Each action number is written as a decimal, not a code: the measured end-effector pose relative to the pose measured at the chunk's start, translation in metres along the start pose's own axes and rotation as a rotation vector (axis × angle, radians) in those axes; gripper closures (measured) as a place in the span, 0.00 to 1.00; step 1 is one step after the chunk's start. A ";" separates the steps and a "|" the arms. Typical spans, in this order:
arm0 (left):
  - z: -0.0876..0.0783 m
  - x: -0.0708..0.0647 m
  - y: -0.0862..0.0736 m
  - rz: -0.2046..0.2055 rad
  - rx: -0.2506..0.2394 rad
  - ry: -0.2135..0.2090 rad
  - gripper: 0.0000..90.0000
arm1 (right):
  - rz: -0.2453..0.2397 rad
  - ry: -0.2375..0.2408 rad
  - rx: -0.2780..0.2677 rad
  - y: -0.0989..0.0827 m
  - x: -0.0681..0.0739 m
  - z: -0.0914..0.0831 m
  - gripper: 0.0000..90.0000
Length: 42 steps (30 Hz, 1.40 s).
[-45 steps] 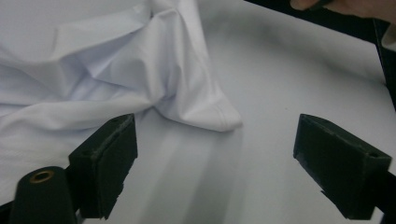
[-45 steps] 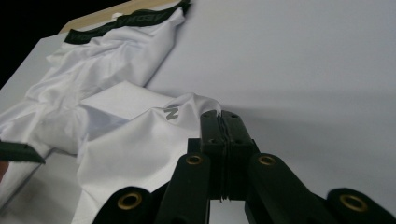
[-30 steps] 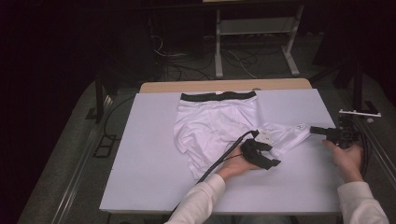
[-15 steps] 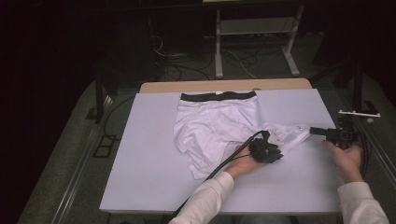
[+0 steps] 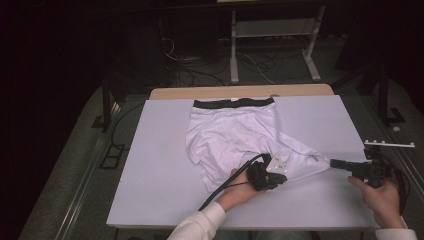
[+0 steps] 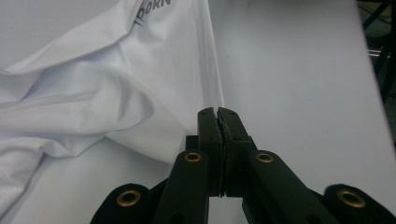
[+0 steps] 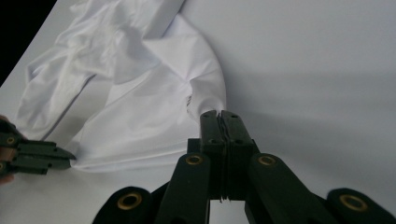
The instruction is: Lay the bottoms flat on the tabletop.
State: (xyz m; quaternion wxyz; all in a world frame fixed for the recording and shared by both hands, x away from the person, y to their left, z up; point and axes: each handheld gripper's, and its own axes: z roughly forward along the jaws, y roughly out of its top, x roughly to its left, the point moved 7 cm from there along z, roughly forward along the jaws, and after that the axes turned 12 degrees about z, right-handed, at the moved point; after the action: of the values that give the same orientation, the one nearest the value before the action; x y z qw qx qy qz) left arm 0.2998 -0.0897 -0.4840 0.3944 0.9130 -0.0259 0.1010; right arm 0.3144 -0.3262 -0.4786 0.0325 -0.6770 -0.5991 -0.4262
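A: So where did the white boxer briefs (image 5: 235,132) lie?

B: Spread on the white table cover (image 5: 160,175), the black waistband (image 5: 234,103) toward twelve o'clock of the table and the legs toward six. One leg was drawn out flat toward four o'clock, where its tip reached the right gripper (image 5: 334,163).

A: And the right gripper's claw?

B: Together. In the right gripper view its jaws were pressed closed on the bunched corner of the fabric (image 7: 205,100), which fanned away toward ten o'clock of that view. The person's right hand (image 5: 382,197) held the tool at the table's four-o'clock edge.

A: What of the left gripper (image 5: 272,172)?

B: It sat at about five o'clock of the garment, the left hand (image 5: 240,190) behind it and its black cable (image 5: 227,182) trailing toward seven. In the left gripper view its jaws were also together, meeting on the hem seam (image 6: 210,79) of the leg. The right gripper view showed the left gripper (image 7: 70,156) at nine o'clock, its tips touching the cloth's lower edge.

A: Anything printed on the cloth?

B: Grey lettering (image 6: 154,11) at eleven o'clock of the left gripper view, cut off by the edge.
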 end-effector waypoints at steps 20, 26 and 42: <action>-0.003 -0.052 -0.012 0.040 0.034 -0.093 0.98 | 0.047 0.012 0.150 -0.045 -0.006 -0.006 0.94; 0.000 -0.053 -0.016 0.038 0.043 -0.104 0.98 | -0.022 -0.028 0.072 -0.036 -0.004 -0.011 0.72; 0.001 -0.050 -0.015 0.025 0.027 -0.101 0.98 | -0.203 -0.095 0.180 -0.035 0.006 0.021 0.97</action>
State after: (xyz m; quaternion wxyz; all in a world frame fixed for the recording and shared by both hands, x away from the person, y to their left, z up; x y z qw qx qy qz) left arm 0.2529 -0.0818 -0.5058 0.3790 0.9218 -0.0557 0.0599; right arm 0.2956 -0.2996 -0.5051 0.0216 -0.6265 -0.7014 -0.3393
